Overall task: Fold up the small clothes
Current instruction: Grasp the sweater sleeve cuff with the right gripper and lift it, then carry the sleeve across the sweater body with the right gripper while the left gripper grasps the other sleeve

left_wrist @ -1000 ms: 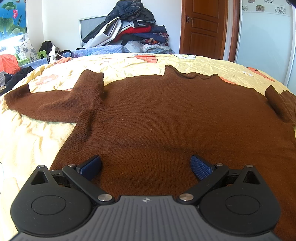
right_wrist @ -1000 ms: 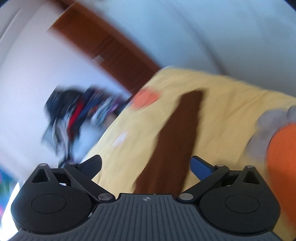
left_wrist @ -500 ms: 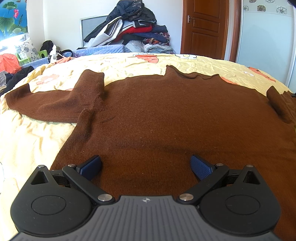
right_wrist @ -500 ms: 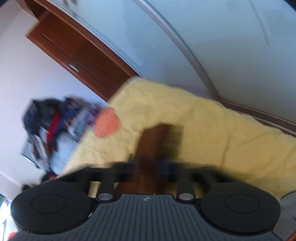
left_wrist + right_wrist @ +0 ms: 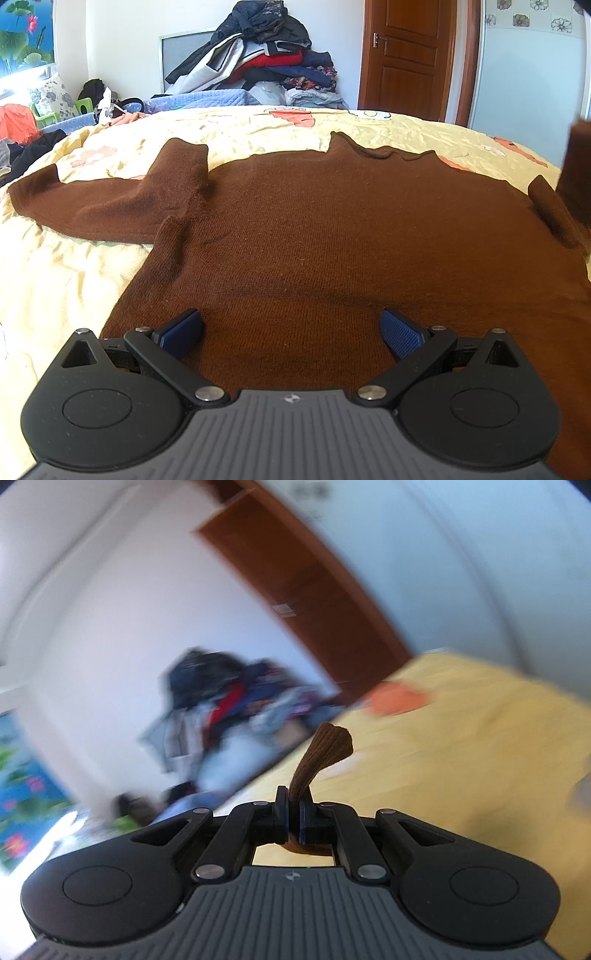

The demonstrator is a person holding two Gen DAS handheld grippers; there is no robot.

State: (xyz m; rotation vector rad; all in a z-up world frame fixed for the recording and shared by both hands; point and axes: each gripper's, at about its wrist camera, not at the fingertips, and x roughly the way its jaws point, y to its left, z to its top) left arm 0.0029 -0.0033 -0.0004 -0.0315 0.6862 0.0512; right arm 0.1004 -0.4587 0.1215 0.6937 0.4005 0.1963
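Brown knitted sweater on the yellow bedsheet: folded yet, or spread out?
Mostly spread. The brown knitted sweater lies flat, left sleeve outstretched; the right gripper has pinched the ribbed cuff.

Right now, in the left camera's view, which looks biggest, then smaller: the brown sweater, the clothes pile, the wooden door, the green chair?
1. Sweater, by far, though it lies nearest the camera.
2. Clothes pile and door look about alike; I won't rank them.
3. Green chair, smallest and far off.

My left gripper [image 5: 291,332] is level and low, jaws spread wide, blue pads [image 5: 400,334] bare. My right gripper [image 5: 293,819] is tilted, jaws clamped together, brown knit pinched between them.
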